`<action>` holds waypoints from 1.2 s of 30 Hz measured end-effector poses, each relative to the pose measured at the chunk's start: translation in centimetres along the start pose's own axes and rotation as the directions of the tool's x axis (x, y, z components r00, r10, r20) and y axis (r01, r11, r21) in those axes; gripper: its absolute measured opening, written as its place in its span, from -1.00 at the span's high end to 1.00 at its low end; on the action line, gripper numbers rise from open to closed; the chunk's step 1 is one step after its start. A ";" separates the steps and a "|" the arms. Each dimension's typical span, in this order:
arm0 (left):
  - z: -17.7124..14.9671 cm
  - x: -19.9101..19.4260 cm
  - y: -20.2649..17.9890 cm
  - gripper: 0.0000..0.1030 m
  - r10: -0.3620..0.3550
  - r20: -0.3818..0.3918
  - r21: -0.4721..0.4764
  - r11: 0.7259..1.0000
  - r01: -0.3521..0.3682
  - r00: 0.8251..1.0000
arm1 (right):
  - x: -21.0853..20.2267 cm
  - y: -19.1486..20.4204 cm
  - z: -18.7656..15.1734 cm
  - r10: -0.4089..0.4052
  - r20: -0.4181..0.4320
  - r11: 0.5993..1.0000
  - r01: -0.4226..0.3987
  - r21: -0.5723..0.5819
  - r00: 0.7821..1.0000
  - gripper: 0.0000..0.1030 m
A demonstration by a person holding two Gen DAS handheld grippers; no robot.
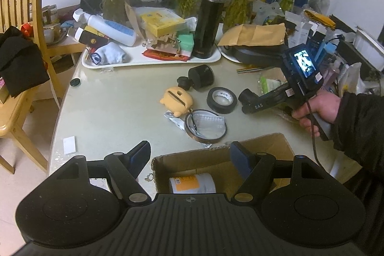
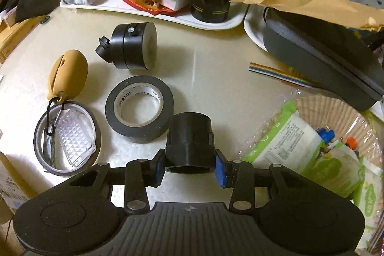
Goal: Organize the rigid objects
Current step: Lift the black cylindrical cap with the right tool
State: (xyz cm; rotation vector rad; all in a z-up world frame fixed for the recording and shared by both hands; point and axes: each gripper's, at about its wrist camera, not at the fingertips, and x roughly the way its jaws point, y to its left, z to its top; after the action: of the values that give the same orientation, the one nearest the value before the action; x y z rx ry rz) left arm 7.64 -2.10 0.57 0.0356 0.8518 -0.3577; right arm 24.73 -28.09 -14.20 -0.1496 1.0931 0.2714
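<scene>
My right gripper (image 2: 189, 166) is shut on a black plastic tube piece (image 2: 189, 143), held just above the table beside a black tape roll (image 2: 139, 108); from the left wrist view that same gripper (image 1: 249, 100) and piece (image 1: 247, 95) hang right of the tape roll (image 1: 222, 100). On the table lie a black cylinder with a knob (image 2: 132, 49), a yellow pouch (image 2: 68, 74) and a thin brown tape ring (image 2: 67, 138) around a clear plastic piece. My left gripper (image 1: 189, 155) stands open over an open cardboard box (image 1: 271, 148), which holds a white and orange can (image 1: 192, 185).
A white tray (image 1: 153, 61) at the back carries a black flask (image 1: 210, 20), boxes and bottles. A dark case (image 2: 324, 49) under brown paper sits at the right, with a basket of packets (image 2: 324, 143) nearer. Vases and a wooden chair (image 1: 21, 16) border the table.
</scene>
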 end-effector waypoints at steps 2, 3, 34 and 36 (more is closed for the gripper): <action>0.1 0.0 0.0 -0.41 0.003 0.002 0.000 1.000 -0.003 1.000 | 0.0 0.0 0.0 0.015 0.004 1.000 -0.015 0.001 1.000 0.15; 0.1 0.0 0.0 -0.41 0.006 0.002 0.000 1.000 -0.006 1.000 | 0.0 0.1 -0.1 0.012 0.004 1.000 -0.012 -0.005 1.000 0.15; 1.4 2.6 0.2 -0.41 0.013 0.024 0.029 0.999 -0.013 1.000 | -13.3 6.1 -4.4 0.109 0.202 0.987 -0.130 0.093 0.973 0.15; 1.9 2.7 0.1 -0.41 0.011 0.035 0.038 0.999 -0.013 0.999 | -13.3 5.6 -4.5 0.103 0.202 0.985 -0.129 0.117 0.974 0.15</action>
State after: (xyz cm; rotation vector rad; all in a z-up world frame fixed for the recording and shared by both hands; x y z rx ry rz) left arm 10.73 -3.18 -0.16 0.0696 0.8099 -0.3623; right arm 13.53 -25.73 -4.33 0.0569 0.9220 0.3124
